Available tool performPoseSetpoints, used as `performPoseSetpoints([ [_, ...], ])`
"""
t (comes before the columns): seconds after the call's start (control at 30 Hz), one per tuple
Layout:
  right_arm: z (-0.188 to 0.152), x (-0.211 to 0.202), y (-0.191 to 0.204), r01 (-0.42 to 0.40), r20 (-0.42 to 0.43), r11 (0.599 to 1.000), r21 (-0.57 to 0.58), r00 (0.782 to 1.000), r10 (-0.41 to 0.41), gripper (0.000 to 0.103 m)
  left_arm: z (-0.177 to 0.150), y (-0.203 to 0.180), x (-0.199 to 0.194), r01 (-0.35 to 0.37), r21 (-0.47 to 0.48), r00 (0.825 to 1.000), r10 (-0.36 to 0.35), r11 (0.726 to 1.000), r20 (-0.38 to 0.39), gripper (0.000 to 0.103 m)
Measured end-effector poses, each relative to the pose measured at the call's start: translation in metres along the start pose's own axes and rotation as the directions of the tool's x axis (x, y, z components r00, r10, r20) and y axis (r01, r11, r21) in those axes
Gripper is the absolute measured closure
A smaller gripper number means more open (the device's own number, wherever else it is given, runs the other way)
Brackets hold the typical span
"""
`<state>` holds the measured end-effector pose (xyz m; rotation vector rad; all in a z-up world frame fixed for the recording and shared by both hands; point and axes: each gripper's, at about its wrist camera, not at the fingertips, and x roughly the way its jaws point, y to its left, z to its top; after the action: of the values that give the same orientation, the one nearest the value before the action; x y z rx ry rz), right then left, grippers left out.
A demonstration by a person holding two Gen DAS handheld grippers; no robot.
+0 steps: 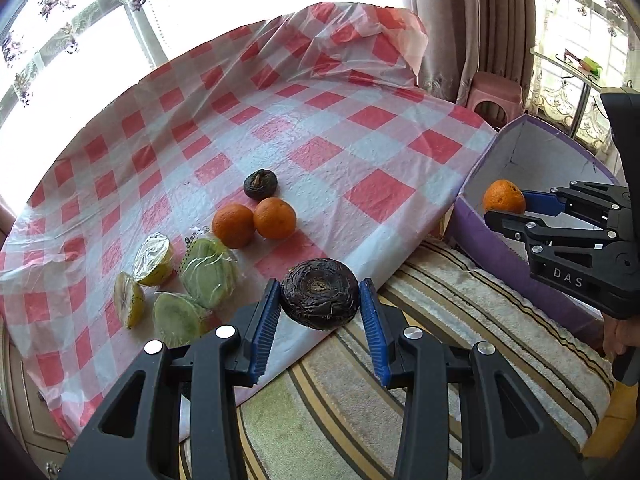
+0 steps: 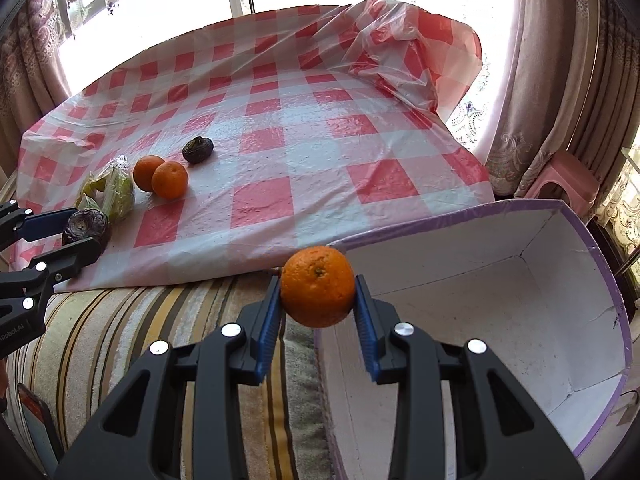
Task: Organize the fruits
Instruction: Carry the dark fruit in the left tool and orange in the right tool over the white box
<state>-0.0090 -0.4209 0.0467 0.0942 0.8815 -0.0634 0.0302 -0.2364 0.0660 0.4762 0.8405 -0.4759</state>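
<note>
An orange point(image 2: 318, 286) is clamped in the right gripper point(image 2: 316, 300) at the near rim of the purple box point(image 2: 592, 264), not yet inside. A dark wrinkled fruit point(image 1: 319, 293) is gripped by the left gripper point(image 1: 320, 308) over the checked cloth's point(image 1: 360, 152) edge. Released early, the orange could be dropped onto the striped cover point(image 2: 160, 320); the dark fruit may be crushed.

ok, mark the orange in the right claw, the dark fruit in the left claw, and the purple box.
orange point(image 2: 317, 286): right wrist view, middle of its peel.
dark fruit point(image 1: 319, 293): left wrist view, wrinkled top near the stem.
purple box point(image 2: 472, 312): right wrist view, bare white inner floor.
</note>
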Motion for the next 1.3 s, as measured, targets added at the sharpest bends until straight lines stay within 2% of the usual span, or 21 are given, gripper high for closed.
performPoseSetpoints([
  [0.33, -0.013, -0.009, -0.043, 0.060, -0.011, 0.996, 0.068, 0.998, -0.059, 0.068, 0.020, -0.051, 0.009, 0.037, 0.115, 0.999, -0.036, 0.993, -0.016, 0.064],
  [0.63, -0.025, -0.008, -0.078, 0.154, -0.040, 0.978, 0.142, 0.988, -0.149, 0.068, 0.040, -0.099, 0.030, 0.108, 0.217, 0.994, -0.101, 0.970, -0.043, 0.064],
  [0.83, -0.031, -0.005, -0.097, 0.230, -0.058, 0.959, 0.165, 0.973, -0.224, 0.068, 0.051, -0.128, 0.052, 0.166, 0.269, 0.985, -0.150, 0.949, -0.080, 0.064],
  [0.97, -0.034, 0.001, -0.110, 0.287, -0.085, 0.944, 0.163, 0.957, -0.276, 0.068, 0.055, -0.144, 0.065, 0.172, 0.311, 0.984, -0.151, 0.935, -0.093, 0.065],
  [1.1, -0.038, 0.008, -0.129, 0.314, -0.134, 0.930, 0.192, 0.947, -0.292, 0.068, 0.066, -0.155, 0.073, 0.191, 0.326, 0.981, -0.165, 0.926, -0.104, 0.065],
  [1.3, -0.043, 0.018, -0.148, 0.354, -0.196, 0.917, 0.183, 0.927, -0.319, 0.068, 0.073, -0.181, 0.093, 0.219, 0.390, 0.974, -0.180, 0.894, -0.136, 0.065],
])
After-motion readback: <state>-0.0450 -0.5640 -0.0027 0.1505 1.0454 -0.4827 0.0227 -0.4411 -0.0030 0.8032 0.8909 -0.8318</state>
